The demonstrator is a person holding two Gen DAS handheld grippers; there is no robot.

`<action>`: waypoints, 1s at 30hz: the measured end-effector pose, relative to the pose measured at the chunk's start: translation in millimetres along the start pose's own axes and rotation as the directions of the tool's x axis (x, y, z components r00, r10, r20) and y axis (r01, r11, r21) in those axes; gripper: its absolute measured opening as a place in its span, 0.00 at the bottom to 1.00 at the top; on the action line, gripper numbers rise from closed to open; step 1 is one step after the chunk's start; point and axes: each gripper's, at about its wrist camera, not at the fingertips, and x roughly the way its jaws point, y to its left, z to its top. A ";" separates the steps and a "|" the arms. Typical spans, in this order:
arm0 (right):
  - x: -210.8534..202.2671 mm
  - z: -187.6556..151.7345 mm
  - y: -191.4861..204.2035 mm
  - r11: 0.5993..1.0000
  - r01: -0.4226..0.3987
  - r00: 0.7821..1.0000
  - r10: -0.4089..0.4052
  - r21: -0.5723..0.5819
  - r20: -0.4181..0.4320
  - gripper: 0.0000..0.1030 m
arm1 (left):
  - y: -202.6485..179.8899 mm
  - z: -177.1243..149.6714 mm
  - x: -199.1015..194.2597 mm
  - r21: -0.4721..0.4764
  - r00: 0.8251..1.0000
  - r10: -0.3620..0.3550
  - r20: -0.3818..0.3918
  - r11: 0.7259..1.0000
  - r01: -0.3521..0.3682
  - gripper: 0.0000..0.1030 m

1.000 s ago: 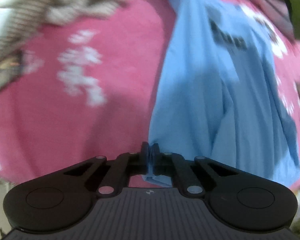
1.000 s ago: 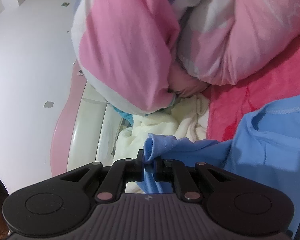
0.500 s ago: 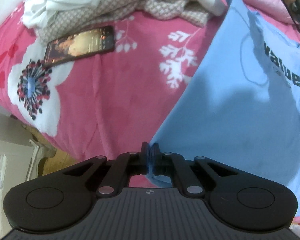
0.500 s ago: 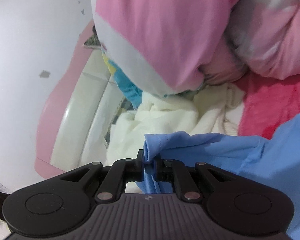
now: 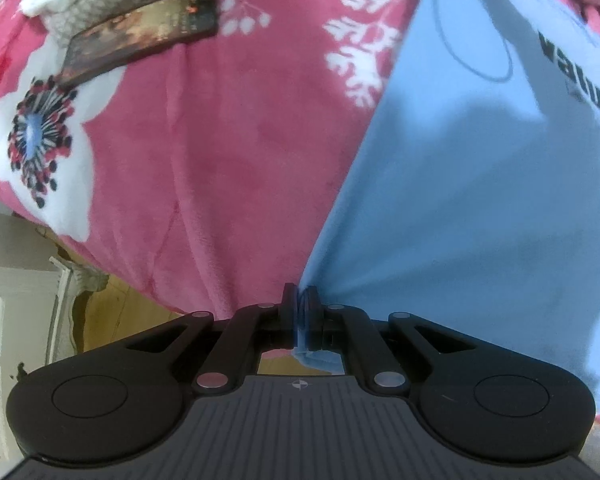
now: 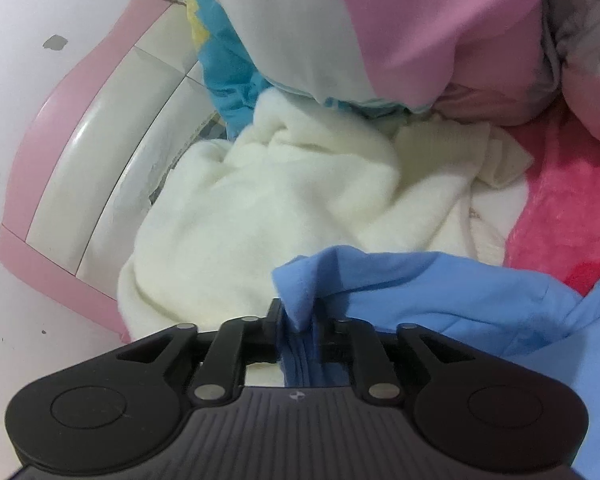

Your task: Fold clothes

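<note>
Left wrist camera looks steeply down, close over the pink bedspread (image 5: 228, 152); right wrist camera faces the headboard (image 6: 80, 152). Both show the blue T-shirt (image 5: 480, 208).

left gripper (image 5: 300, 300) pinching blue shirt (image 5: 480, 208), pink floral blanket (image 5: 220, 152), phone (image 5: 144, 34)

A bed under a pink plush floral blanket (image 5: 228, 168) carries a dark flat phone (image 5: 144, 36); right of it, a light-blue T-shirt (image 5: 480, 184).
</note>
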 end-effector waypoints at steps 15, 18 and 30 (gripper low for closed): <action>-152.4 15.5 -20.0 0.945 -0.269 0.946 0.223 0.185 0.234 0.50 | 14.6 19.5 -29.3 0.088 0.995 0.070 -0.073 0.994 -0.064 0.30; -227.8 -5.0 -22.2 0.957 -0.217 0.944 0.157 0.190 0.289 0.50 | 8.5 33.1 -48.5 0.142 0.993 0.114 -0.022 0.984 -0.110 0.30; -445.9 -209.8 -61.0 0.727 0.088 0.924 -0.314 0.681 0.216 0.49 | -153.4 111.4 -72.5 0.539 0.977 -0.169 0.127 0.839 0.075 0.30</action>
